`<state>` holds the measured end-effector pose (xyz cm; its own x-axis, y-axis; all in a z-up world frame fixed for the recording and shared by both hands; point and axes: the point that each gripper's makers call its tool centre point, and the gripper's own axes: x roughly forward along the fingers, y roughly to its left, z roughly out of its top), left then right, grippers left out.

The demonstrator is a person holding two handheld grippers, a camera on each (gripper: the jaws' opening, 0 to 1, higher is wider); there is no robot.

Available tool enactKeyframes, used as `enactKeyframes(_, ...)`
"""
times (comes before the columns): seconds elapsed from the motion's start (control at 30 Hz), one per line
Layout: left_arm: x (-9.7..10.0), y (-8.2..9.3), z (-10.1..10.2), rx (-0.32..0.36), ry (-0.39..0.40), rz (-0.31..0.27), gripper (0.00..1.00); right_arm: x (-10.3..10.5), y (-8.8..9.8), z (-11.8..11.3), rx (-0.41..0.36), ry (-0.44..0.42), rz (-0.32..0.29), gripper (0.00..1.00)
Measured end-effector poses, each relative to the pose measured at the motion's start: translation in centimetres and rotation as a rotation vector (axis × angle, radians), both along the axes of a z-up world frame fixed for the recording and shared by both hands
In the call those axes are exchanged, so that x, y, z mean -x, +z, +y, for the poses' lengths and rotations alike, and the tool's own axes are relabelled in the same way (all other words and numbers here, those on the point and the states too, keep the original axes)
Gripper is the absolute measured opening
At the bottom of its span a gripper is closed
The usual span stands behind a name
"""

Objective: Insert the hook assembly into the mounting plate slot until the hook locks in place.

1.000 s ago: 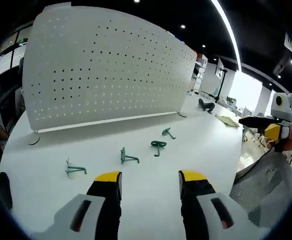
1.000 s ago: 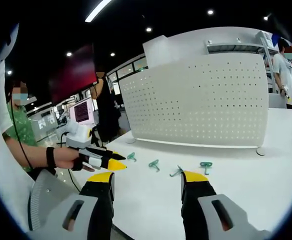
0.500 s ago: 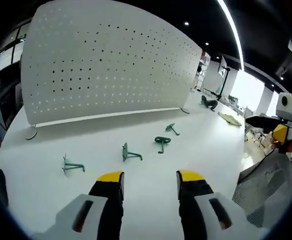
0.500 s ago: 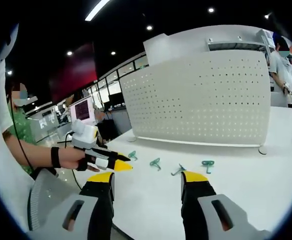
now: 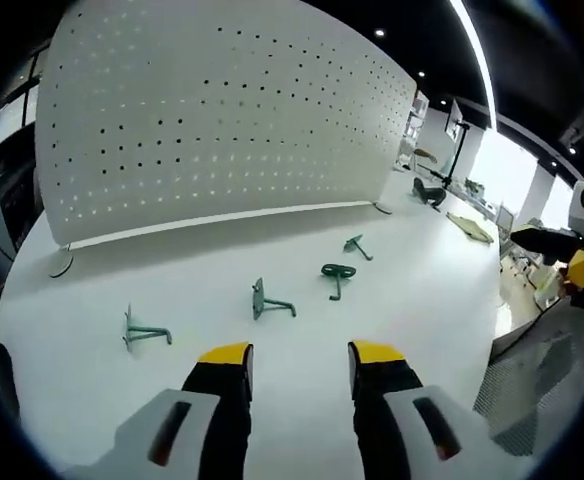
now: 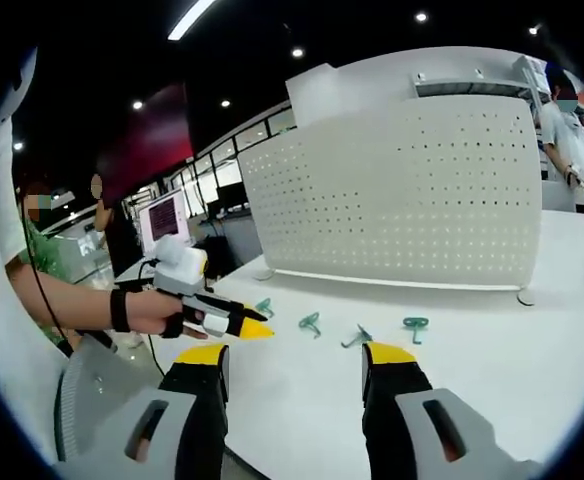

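Four green hooks lie loose in a row on the white worktop in front of the upright white pegboard: leftmost hook and second hook lie with prongs along the worktop, third hook and the small far hook sit nearer the pegboard's right foot. Left gripper hovers low over the worktop short of the hooks, fingers parted and holding nothing. Right gripper is level, aimed at the pegboard, fingers parted and empty; in its view the left gripper, in a hand, points its yellow tip toward the hooks.
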<state>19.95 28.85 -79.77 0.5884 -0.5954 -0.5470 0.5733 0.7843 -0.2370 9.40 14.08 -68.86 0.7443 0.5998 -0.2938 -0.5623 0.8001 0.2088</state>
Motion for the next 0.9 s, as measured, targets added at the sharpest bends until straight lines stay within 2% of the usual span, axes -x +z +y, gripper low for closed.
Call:
enactKeyframes(0.37,-1.5,-0.7,0.0,-0.022,0.006,0.019,0.38,-0.2,0.3,-0.4,0.004,0.004,-0.001,0.54)
enactKeyframes(0.5,-1.7,-1.1,-0.2,-0.043,-0.014,0.015,0.38,-0.2,0.0,-0.6,0.006,0.004,0.006,0.54)
enactKeyframes(0.67,-1.9,-2.2,-0.2,-0.080,-0.026,0.029,0.36,-0.2,-0.2,-0.7,0.009,0.003,0.012,0.54)
enactKeyframes(0.9,-2.1,-3.1,-0.4,-0.093,-0.033,0.044,0.34,-0.2,-0.1,-1.2,0.011,-0.010,0.013,0.54)
